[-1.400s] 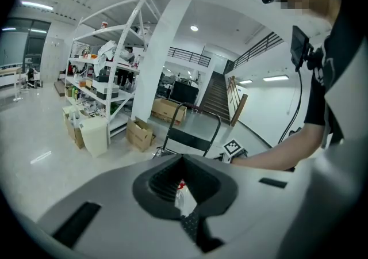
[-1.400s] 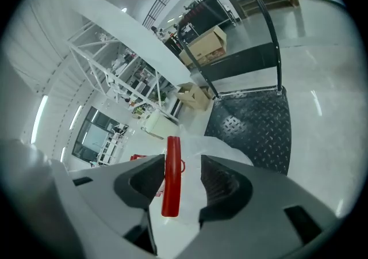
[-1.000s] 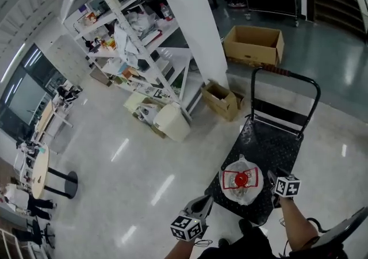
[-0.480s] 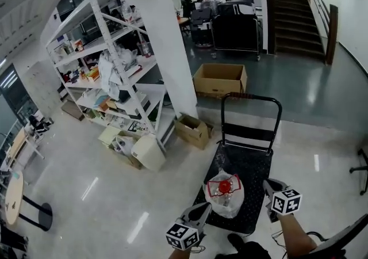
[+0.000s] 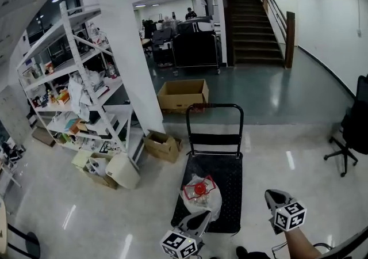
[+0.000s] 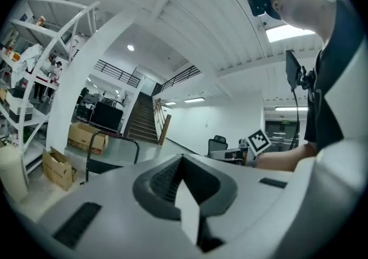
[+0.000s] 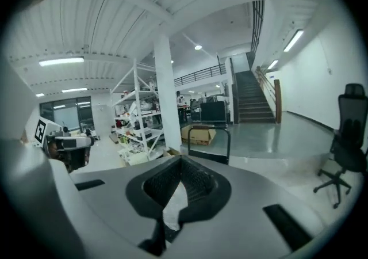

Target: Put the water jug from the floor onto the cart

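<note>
A broad white square pillar [image 5: 123,50] and a dark staircase with a wooden rail [image 5: 250,22] frame the glossy-floored hall. To the left of the pillar stands a white metal shelving rack [image 5: 69,96] cluttered with papers and small goods. A black flatbed cart with a looped tubular handle [image 5: 230,183] is parked in the centre of the floor, handle end towards the stairs. Beyond its handle sits a large open brown cardboard box [image 5: 183,94]; a smaller brown carton [image 5: 162,145] rests at the pillar's foot, and a black swivel office chair [image 5: 352,128] stands at the right edge. The water jug, red-capped and wrapped in clear plastic [image 5: 201,194], stands upright on the near end of the cart's deck, towards its left side. The left gripper [image 5: 204,216], grey with a square-marked cube, hangs just at the jug's near side, jaws pressed together on nothing. The right gripper [image 5: 272,194], well to the right of the cart, is likewise closed tight and empty.
</note>
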Demonstrator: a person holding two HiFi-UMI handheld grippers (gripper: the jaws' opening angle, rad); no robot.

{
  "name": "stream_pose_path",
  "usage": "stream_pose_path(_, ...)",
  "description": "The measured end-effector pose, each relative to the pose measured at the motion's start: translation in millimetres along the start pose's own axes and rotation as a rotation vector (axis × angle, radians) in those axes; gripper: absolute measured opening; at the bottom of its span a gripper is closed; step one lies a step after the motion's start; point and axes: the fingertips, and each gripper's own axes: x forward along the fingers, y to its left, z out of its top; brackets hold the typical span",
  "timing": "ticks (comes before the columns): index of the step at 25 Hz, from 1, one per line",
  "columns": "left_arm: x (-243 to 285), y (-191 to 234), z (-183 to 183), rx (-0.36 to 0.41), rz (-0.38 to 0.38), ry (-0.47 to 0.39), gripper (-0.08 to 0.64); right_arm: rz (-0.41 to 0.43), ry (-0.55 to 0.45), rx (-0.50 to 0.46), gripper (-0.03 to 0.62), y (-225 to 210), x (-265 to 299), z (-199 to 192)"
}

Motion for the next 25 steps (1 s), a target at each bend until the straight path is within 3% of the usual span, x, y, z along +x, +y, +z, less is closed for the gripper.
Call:
stream_pose_path(2, 7, -19, -1, 0.032, -0.024, 0.009, -0.002, -0.041, -0.025, -0.005, 0.002, -20, -31, 3)
stream_pose_path(9, 37, -127, 10, 0.077, -0.085, 0.029, -0.002, -0.059, -0.094, 0.039, 0.002, -65, -130, -5)
stream_pose_path(15, 72, -232, -4, 0.090, -0.012, -0.021, -0.002, -0.020, -0.121, -0.015, 0.002, -128, -246, -36)
stream_pose_path(18, 78, -294, -8, 0.127, -0.012, 0.000, -0.002, -0.001, -0.119, -0.005, 0.002, -153, -294, -55)
stream_pose_path(22, 62, -359, -14, 0.137, -0.024, 0.060, -0.002, 0.024, -0.123, 0.017, 0.002, -155, -336, -70)
stream_pose_path(25, 50, -377, -25, 0.136, -0.019, 0.072, -0.002, 0.031, -0.116, -0.008, 0.002, -147, -350, -83)
